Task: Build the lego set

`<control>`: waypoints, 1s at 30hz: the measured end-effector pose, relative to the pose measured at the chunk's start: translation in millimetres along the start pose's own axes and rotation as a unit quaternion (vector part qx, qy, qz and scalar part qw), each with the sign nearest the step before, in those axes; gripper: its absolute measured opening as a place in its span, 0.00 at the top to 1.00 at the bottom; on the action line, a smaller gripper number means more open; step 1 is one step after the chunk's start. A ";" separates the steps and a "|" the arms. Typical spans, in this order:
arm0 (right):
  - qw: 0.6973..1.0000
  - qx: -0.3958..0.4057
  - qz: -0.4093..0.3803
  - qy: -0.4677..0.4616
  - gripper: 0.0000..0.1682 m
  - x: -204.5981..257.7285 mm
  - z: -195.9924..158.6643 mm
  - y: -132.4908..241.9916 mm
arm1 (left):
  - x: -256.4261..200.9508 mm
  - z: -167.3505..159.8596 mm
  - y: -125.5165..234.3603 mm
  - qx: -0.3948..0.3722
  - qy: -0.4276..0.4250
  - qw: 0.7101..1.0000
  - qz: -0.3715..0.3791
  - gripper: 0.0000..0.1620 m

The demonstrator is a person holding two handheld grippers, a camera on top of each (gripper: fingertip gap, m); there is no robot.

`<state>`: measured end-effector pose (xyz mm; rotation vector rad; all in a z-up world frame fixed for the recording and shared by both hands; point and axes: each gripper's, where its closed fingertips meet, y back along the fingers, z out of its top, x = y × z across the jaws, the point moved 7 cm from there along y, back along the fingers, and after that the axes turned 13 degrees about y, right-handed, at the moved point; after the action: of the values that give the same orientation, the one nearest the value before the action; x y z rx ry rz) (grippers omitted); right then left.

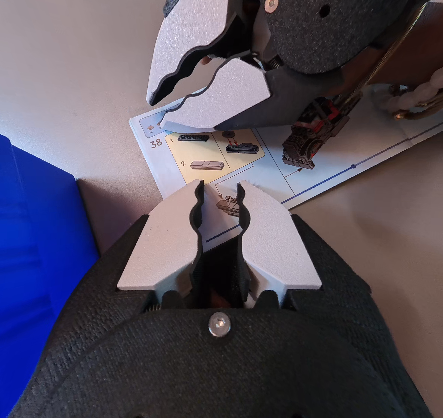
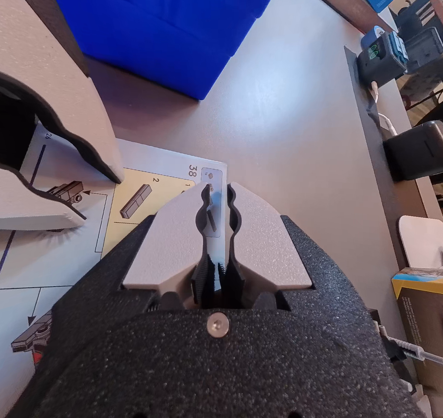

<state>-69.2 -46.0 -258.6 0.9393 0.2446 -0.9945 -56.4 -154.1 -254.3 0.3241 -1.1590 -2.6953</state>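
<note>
An open instruction booklet (image 1: pixel 239 166) lies flat on the grey table (image 1: pixel 72 70), showing step drawings and a printed picture of a black and red model. My left gripper (image 1: pixel 220 184) is open and empty, its tips just above the booklet's near part. My right gripper (image 1: pixel 158 113) comes in from the upper right, open and empty, its tips over the booklet's far corner. In the right wrist view, my right gripper (image 2: pixel 218 185) hovers over the booklet (image 2: pixel 148 185) corner, and my left gripper (image 2: pixel 98 197) is at the left. No loose bricks are in view.
A blue bin (image 2: pixel 155 34) stands on the table just beyond the booklet; it also shows in the left wrist view (image 1: pixel 36 238). Black devices (image 2: pixel 378 63) with a cable sit along the table's right edge (image 2: pixel 359 118). Cardboard boxes (image 2: pixel 419 293) stand off the table to the right. About 8 cm separates my left fingertips from my right.
</note>
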 end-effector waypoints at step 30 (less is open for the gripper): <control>0.978 -0.052 0.178 -0.091 0.72 3.7 4.8 0.2 | 1.1 -0.5 -0.3 0.001 0.012 1.000 -0.014 0.85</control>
<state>-68.1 -51.8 -257.7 0.7573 -0.0271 -0.7237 -57.3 -154.5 -255.0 0.3755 -1.1594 -2.7068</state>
